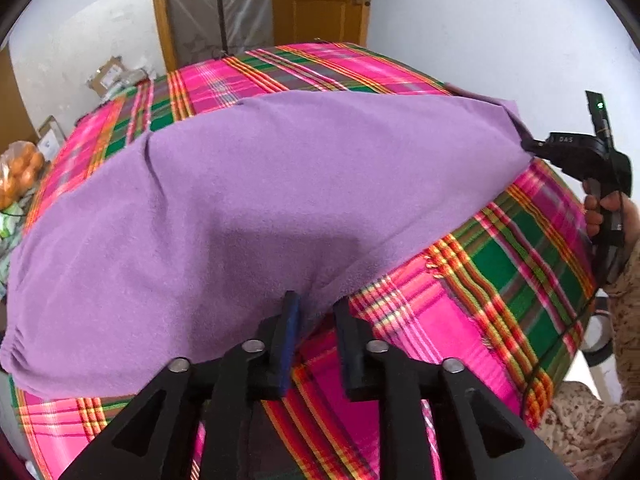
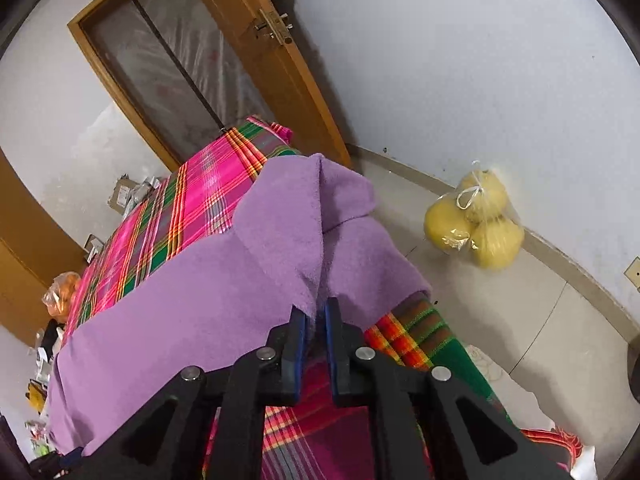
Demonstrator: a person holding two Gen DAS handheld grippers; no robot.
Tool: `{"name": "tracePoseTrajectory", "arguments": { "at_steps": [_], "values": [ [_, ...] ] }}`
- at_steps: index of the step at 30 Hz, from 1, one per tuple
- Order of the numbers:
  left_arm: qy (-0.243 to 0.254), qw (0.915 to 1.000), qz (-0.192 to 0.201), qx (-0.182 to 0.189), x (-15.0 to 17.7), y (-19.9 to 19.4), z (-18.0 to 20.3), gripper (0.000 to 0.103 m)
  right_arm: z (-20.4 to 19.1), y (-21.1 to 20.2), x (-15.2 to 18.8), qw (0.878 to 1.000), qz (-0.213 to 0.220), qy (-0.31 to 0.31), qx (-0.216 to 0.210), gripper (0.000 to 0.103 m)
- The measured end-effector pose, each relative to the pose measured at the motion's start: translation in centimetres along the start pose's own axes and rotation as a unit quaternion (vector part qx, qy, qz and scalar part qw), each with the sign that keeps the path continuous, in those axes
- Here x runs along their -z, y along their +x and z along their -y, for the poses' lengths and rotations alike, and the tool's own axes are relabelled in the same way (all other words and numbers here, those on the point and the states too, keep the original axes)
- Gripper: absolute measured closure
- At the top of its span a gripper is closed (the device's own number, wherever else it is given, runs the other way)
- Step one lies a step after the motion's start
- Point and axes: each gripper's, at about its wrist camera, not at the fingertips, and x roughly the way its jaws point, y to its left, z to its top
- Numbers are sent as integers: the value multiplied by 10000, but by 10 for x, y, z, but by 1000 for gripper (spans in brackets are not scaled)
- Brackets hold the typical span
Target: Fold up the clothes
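A purple cloth lies spread over a table under a pink and green plaid cover. In the left wrist view my left gripper stands at the cloth's near edge, open, with the hem lying loose between its fingertips. At the far right corner my right gripper, held by a person's hand, is pinched on the cloth. The right wrist view shows that gripper shut on a raised fold of the purple cloth, which drapes over the corner of the plaid cover.
A bag of yellow fruit sits on the floor by the wall. A bag of oranges and cardboard boxes lie beyond the table's left side. A wooden door stands behind. A tape roll is at the right.
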Motion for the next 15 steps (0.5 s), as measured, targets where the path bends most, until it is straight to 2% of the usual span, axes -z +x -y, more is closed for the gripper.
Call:
{"name": "tracePoseTrajectory", "arguments": {
  "at_steps": [4, 9, 11, 15],
  "values": [
    [-13, 9992, -31, 403, 3, -12, -4, 79, 0, -5, 0, 10000, -47, -53, 18, 90],
    [-205, 9950, 300, 933, -7, -27, -6, 79, -8, -16, -2, 9990, -8, -381, 214, 84],
    [-252, 9944, 361, 963, -16, -25, -6, 77, -14, -23, -6, 9980, 87, -540, 316, 80],
    [-416, 9939, 271, 982, -32, -7, -6, 77, -23, -33, -19, 9944, 370, -799, 577, 80]
  ]
}}
